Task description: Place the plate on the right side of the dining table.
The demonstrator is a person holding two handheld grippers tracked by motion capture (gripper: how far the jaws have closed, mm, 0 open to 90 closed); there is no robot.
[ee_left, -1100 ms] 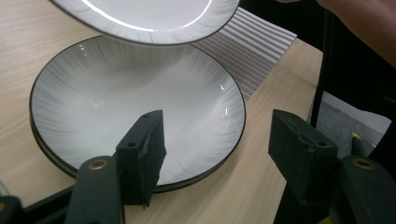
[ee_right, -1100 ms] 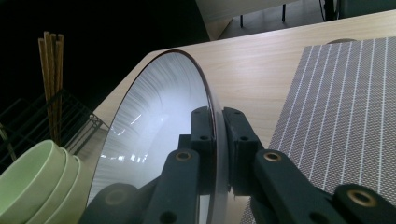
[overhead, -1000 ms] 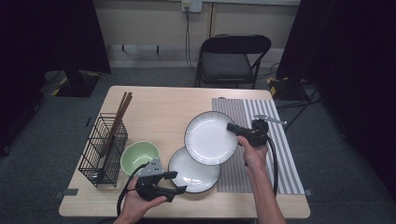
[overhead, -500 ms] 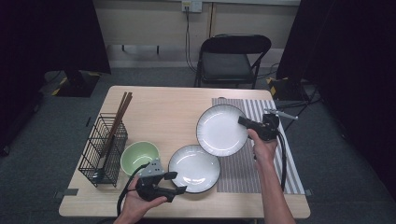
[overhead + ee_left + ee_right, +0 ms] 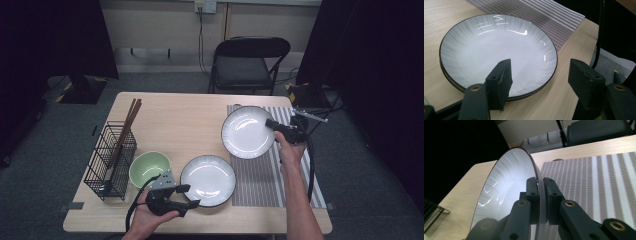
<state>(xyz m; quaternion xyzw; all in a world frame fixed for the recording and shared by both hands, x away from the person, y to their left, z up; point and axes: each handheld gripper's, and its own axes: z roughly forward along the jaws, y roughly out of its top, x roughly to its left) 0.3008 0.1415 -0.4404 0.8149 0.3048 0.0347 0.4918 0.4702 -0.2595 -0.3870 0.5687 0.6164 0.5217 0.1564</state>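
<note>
So the right tool (image 5: 274, 125) has carried the white plate (image 5: 247, 132) further right and back since a second ago; it's now held up over the striped placemat (image 5: 260, 175), clamped by its rim. The left tool (image 5: 187, 196) hasn't budged, jaws spread wide with nothing in them, right at the near edge of the second plate (image 5: 207, 180) lying on the table (image 5: 185, 120). Green bowl (image 5: 149, 168) and wire utensil rack (image 5: 111, 160) sit left. Folding chair (image 5: 247, 62) behind, grey carpet, dark curtains.
</note>
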